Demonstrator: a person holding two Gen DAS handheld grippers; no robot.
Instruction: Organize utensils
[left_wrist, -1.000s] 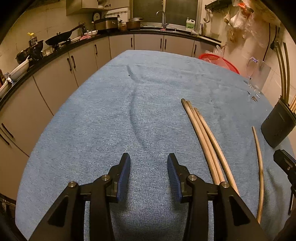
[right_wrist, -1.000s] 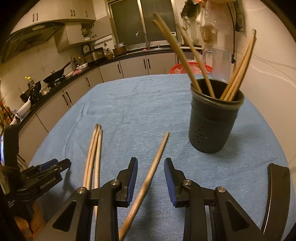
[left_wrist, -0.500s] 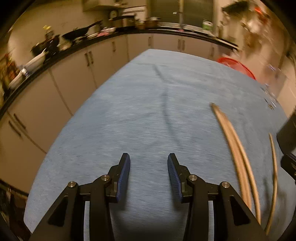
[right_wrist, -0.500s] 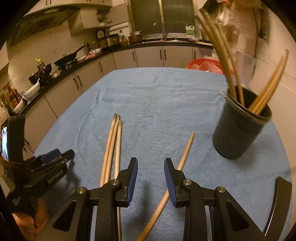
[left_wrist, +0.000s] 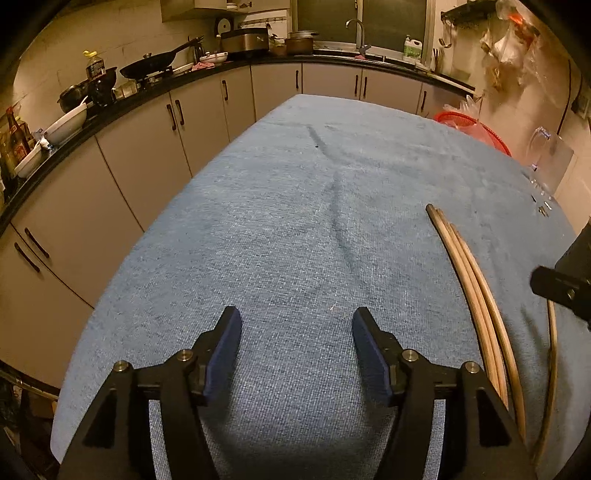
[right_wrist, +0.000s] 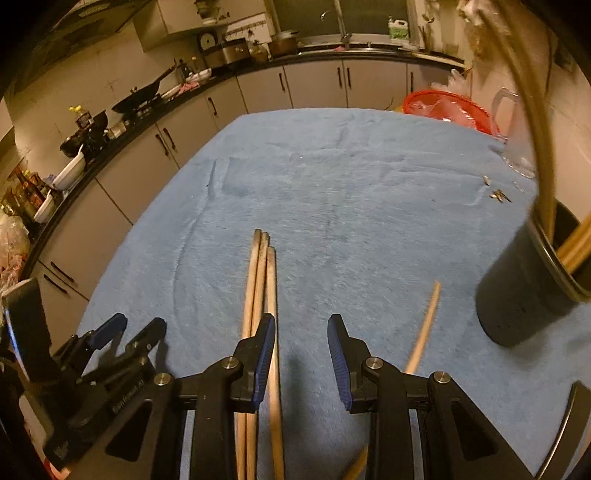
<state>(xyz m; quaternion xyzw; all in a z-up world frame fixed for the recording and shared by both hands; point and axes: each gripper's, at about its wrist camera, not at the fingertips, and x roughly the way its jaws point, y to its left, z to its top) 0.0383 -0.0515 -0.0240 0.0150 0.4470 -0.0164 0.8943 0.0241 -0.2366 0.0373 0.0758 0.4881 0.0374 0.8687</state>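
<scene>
Three long wooden chopsticks (right_wrist: 258, 273) lie side by side on the blue cloth. They run under the left finger of my right gripper (right_wrist: 301, 325), which hovers open with nothing pinched. A single chopstick (right_wrist: 426, 325) lies just right of its right finger. The black holder (right_wrist: 517, 295), with several chopsticks standing in it, is at the right edge. My left gripper (left_wrist: 297, 325) hangs over bare cloth, its jaws opening with nothing between them. The three chopsticks (left_wrist: 476, 288) and the single chopstick (left_wrist: 552, 350) lie to its right. In the right wrist view the left gripper (right_wrist: 136, 325) is at lower left.
The blue cloth (left_wrist: 277, 221) covers the whole table. A red basket (right_wrist: 443, 107) and a clear jug (right_wrist: 517, 147) stand at the far right, with small metal bits (right_wrist: 496, 195) near them. Kitchen counters with a wok curve round the left and far sides.
The right gripper has swung left: the holder slid to the right edge and the three chopsticks now sit under its left finger. The left gripper's jaws have spread wider.
</scene>
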